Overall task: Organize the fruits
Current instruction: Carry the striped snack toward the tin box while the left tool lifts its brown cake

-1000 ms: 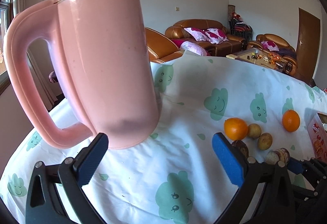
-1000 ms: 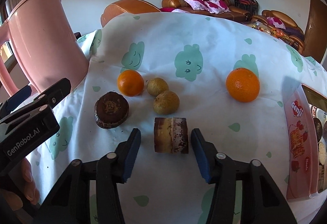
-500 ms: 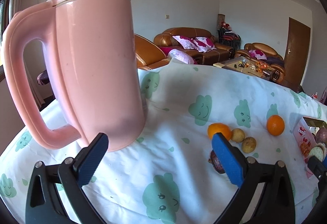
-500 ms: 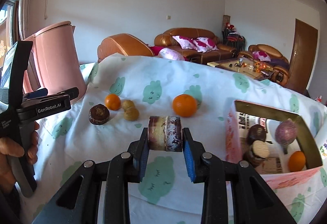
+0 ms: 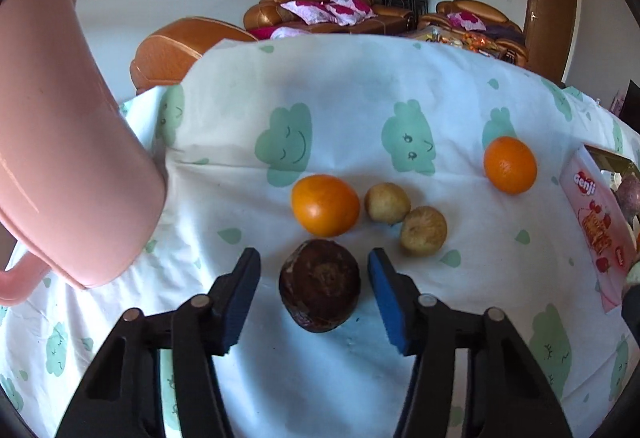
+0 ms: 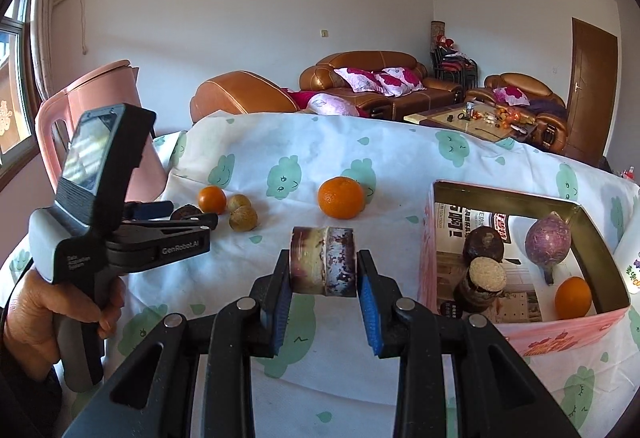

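Observation:
A dark brown round fruit [image 5: 320, 290] lies on the cloud-print cloth between the blue pads of my left gripper [image 5: 314, 260]. Its jaws are closing, with a gap still showing on each side of the fruit. Just beyond lie an orange [image 5: 325, 204] and two yellow-brown fruits [image 5: 387, 203] [image 5: 423, 230]. A second orange [image 5: 510, 164] sits further right. My right gripper [image 6: 323, 272] is shut on a short purple-and-yellow cane piece [image 6: 323, 258], held above the cloth left of the pink box [image 6: 520, 342].
The box holds two dark fruits, a purple round one and a small orange. A tall pink jug [image 5: 68, 158] stands at the table's left. A hand [image 6: 52, 302] holds the left gripper's handle. Sofas and a door lie beyond the table's far edge.
The left gripper swung right and down from the pink jug to the dark fruit, and its jaws narrowed. The right gripper shut on the cane piece and lifted it off the cloth.

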{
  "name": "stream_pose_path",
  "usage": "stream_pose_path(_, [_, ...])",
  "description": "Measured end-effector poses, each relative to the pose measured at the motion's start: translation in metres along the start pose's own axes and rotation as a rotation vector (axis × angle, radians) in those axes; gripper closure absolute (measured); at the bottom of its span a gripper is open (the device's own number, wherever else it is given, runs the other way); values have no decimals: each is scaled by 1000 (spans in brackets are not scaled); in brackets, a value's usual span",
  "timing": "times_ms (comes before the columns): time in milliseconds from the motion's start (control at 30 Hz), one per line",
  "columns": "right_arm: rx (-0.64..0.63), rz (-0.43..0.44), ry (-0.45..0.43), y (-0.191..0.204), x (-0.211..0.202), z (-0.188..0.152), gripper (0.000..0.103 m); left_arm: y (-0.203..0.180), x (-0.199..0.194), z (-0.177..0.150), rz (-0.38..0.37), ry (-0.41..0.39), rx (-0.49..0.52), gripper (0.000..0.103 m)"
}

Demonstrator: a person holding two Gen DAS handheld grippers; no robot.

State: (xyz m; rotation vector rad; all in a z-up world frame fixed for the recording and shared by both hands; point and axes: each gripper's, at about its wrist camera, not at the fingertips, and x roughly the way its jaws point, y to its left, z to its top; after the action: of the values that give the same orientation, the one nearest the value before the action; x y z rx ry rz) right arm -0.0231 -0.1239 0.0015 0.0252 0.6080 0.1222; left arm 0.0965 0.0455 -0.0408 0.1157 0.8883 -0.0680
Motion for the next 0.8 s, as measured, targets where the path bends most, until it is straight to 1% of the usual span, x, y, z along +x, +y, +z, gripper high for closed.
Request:
stream_pose_path(67, [2, 3, 11, 0, 2, -1, 70, 9, -2, 0, -49, -6, -37, 54])
stream_pose_path(100, [3, 5, 17, -1, 3, -1, 70, 13, -4, -1, -68, -11, -54, 61])
stream_pose_path(133, [5, 8, 23, -1, 5, -2, 70, 16, -5, -2, -84, -15, -70, 64])
stream_pose_path(233, [8, 10, 31, -2, 7, -2, 70, 23, -9, -4, -116, -31, -105, 64])
stream_pose_path(267, [12, 14, 25, -3, 7, -2, 70, 25, -12, -5, -107, -50, -120, 64])
stream_pose_path(367, [6, 8, -3, -1, 3, -1, 70, 31, -30, -9, -45, -143, -159, 64])
stream_pose_path(467, [-6, -7, -26, 1, -1, -1, 70, 29, -47, -14, 33, -226, -157, 64])
stream_pose_path(533, [-12, -21, -41, 1, -4, 0, 70, 27, -54, -18, 60, -256, -153, 64])
stream_pose_path(633, [-22, -54, -67, 2, -8, 1, 70, 19, -60, -21, 51, -272, -147, 64])
stream_pose_path(800, [-20, -88, -90, -5, -14, 2, 70, -6, -72, -29, 41, -294, -115, 64])
